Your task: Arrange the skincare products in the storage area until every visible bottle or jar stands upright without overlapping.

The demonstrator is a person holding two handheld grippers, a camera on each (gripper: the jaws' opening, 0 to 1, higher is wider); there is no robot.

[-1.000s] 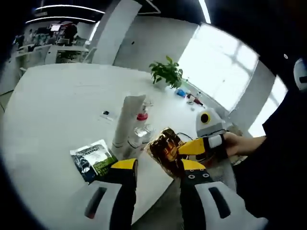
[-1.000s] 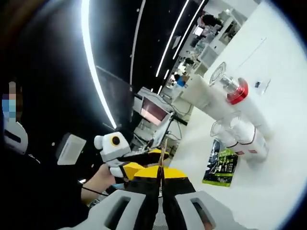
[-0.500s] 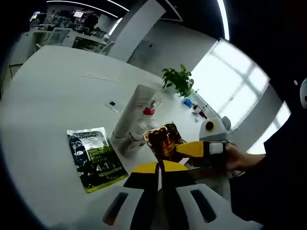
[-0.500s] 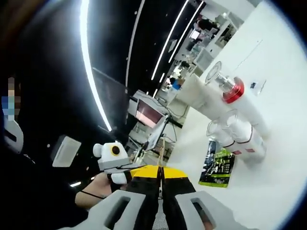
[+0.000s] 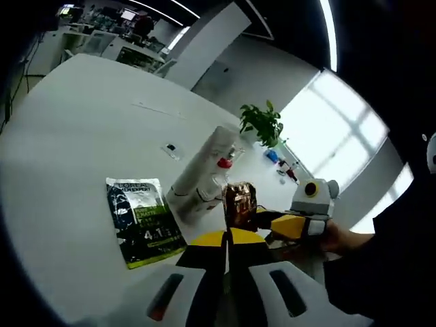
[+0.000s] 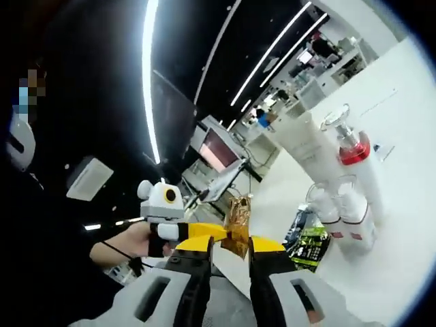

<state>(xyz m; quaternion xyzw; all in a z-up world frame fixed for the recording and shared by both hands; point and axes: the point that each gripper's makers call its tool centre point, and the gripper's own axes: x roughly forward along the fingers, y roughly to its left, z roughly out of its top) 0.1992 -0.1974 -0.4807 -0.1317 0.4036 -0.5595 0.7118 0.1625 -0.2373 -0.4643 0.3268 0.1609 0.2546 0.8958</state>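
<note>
A crinkled gold-brown sachet (image 5: 239, 202) stands up from my left gripper (image 5: 228, 238), whose jaws are shut on its lower edge. My right gripper (image 6: 229, 246) is open, its jaws either side of the same sachet (image 6: 238, 216) without pinching it. It reaches in from the right in the left gripper view (image 5: 267, 219). On the white table (image 5: 75, 143) a tall white tube (image 5: 202, 165), a red-collared pump bottle (image 5: 223, 163) and small clear-capped bottles (image 5: 212, 191) stand close together. A green and black sachet (image 5: 144, 222) lies flat beside them.
A potted plant (image 5: 263, 122) and small items (image 5: 280, 161) sit at the table's far side. A small dark item (image 5: 170, 147) lies behind the tube. A desk with a monitor (image 6: 218, 151) stands beyond the table's edge. A hand (image 6: 129, 242) holds the left gripper.
My right gripper has opened and let go of the gold sachet. My left gripper, open a second ago, now stays shut on it. Both views have shifted a little.
</note>
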